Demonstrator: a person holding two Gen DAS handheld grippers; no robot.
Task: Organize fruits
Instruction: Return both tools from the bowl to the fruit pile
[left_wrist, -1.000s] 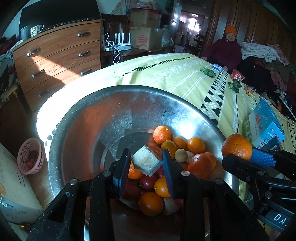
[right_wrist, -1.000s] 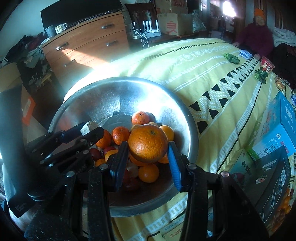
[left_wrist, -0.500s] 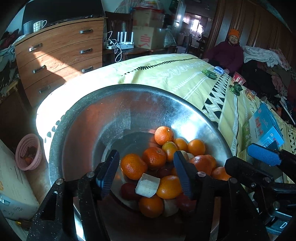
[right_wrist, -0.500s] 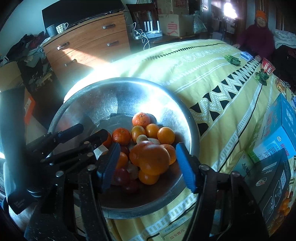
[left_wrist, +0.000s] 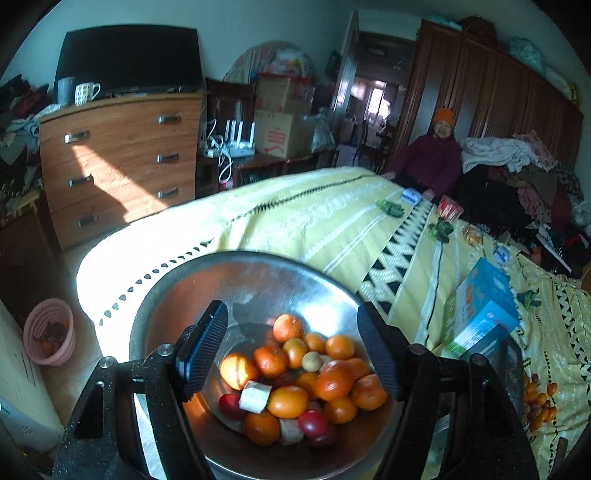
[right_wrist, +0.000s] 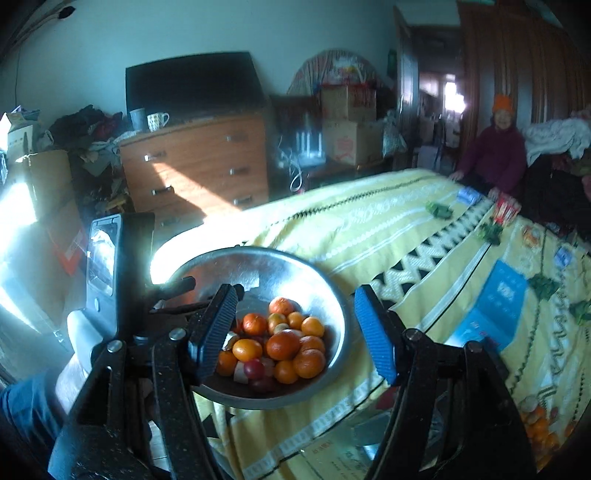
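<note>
A big steel bowl (left_wrist: 177, 295) (right_wrist: 332, 295) stands on the near corner of the bed. It holds several oranges (left_wrist: 334, 380) (right_wrist: 282, 345), red fruits (left_wrist: 312, 422) and a pale cut chunk (left_wrist: 255, 397). My left gripper (left_wrist: 290, 352) is open and empty above the bowl. My right gripper (right_wrist: 295, 332) is open and empty, higher and farther back from the bowl. The left gripper's body shows at the left in the right wrist view (right_wrist: 122, 280).
The bed has a yellow patterned cover (left_wrist: 314, 218). A blue box (left_wrist: 484, 306) lies right of the bowl, with more small fruit (left_wrist: 537, 402) beyond it. A wooden dresser (left_wrist: 118, 162) and a pink basket (left_wrist: 50, 336) stand left. A person (left_wrist: 436, 158) sits at the far side.
Both grippers opened and dropped their loads into the bowl: the left let go the pale chunk, the right the big orange. Both then drew back and up from the bowl.
</note>
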